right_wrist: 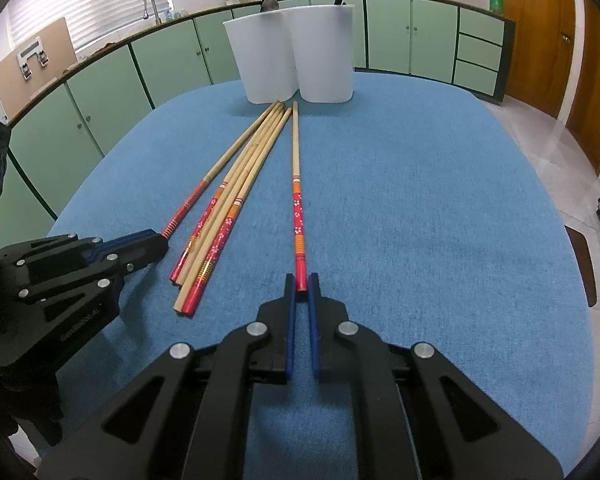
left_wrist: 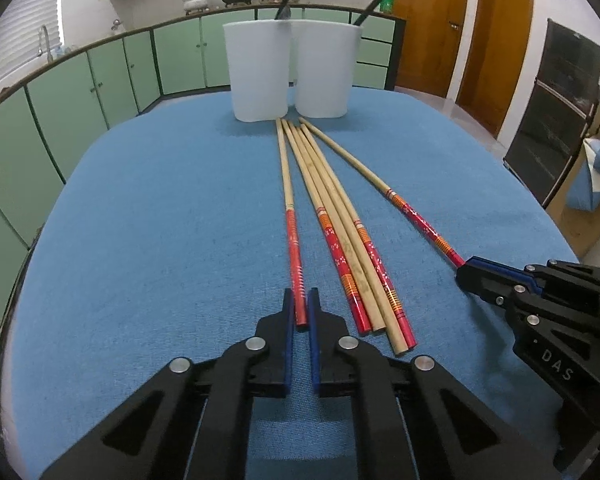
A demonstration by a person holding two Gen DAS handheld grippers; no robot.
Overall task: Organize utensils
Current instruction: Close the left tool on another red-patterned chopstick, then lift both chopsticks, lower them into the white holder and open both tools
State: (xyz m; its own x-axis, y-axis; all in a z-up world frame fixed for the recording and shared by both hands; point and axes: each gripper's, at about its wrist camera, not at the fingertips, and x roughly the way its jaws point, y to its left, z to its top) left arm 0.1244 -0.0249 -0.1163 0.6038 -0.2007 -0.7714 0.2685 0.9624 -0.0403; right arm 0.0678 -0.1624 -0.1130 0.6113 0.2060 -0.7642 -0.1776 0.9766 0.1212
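Seemingly each gripper (left (left_wrist: 301,300), right (right_wrist: 301,282)) pinches a chopstick's red end, contact unclear.

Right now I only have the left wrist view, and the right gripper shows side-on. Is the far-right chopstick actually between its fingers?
Observer: Yes. The right wrist view shows the lone chopstick's red end just inside the right gripper, barely past the tips.
Operator: Clamped?
Observer: Cannot tell. The jaws stand about a stick's width apart.
Operator: And my left gripper from that side?
Observer: The left gripper covers the very end of the striped chopstick.
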